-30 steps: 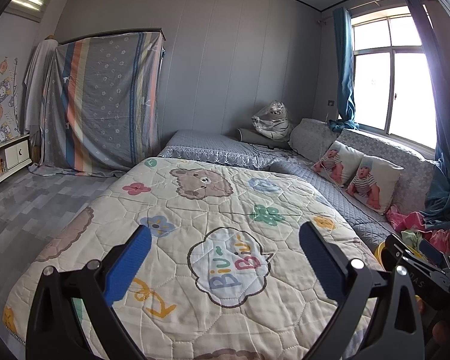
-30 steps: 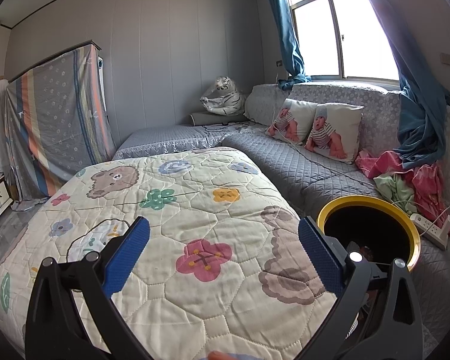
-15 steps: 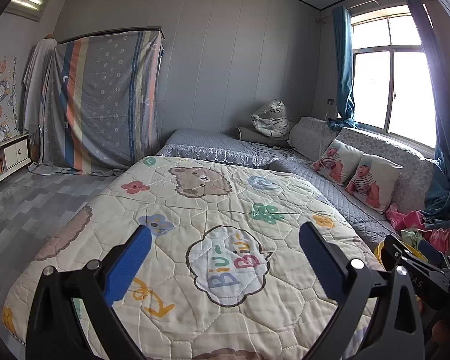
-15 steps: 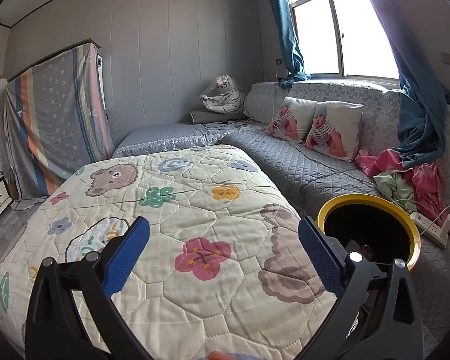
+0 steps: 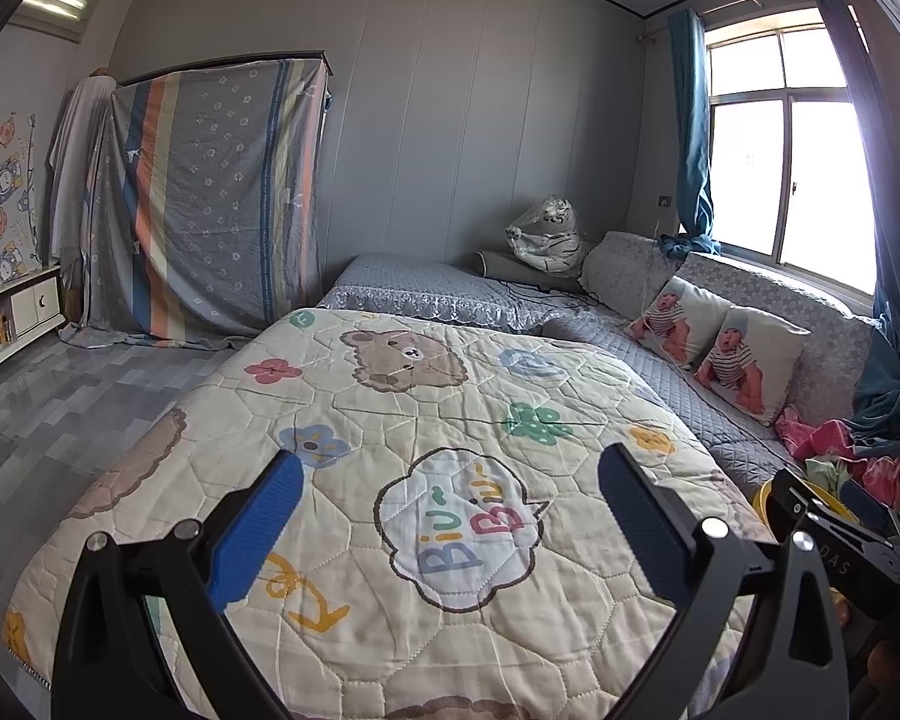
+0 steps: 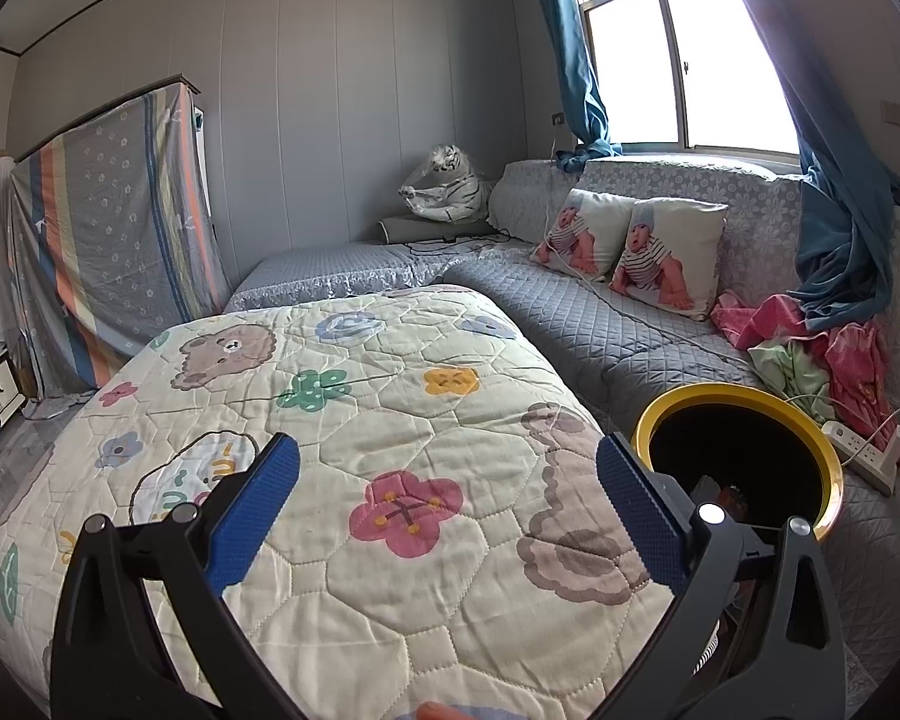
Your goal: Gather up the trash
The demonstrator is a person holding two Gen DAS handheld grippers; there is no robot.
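Looks like the search step: no trash visible on the quilt (image 5: 450,480) in either view. Left gripper (image 5: 450,516) and right gripper (image 6: 447,504) both spread wide, holding nothing, hovering over the quilt's near edge. Bin (image 6: 744,414) with yellow rim stands off the quilt's right edge, beside the right gripper; interior dark, a few small bits inside, can't identify. Next: scan floor and sofa (image 6: 600,330) for litter.
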